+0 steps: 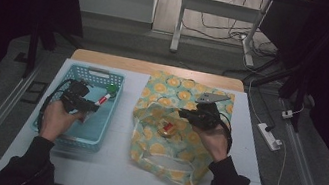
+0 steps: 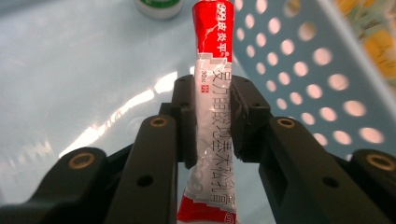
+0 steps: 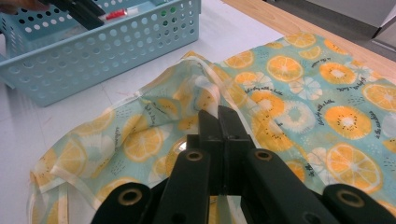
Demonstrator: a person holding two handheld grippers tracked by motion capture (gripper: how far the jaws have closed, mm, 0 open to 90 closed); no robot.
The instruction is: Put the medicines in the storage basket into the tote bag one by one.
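Basket wall (image 2: 299, 70) beside clamped tube (image 2: 212, 116)

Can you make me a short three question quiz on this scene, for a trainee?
1. True or false: the left gripper is shut on the red-and-white ointment tube.
2. What is the right gripper pinching? A) the blue perforated basket B) the orange-print fabric bag C) the green-capped jar
3. Fill in: the tube is held over the floor of the ____.

Key: 1 true; 2 B, at the bag's edge; 3 basket.
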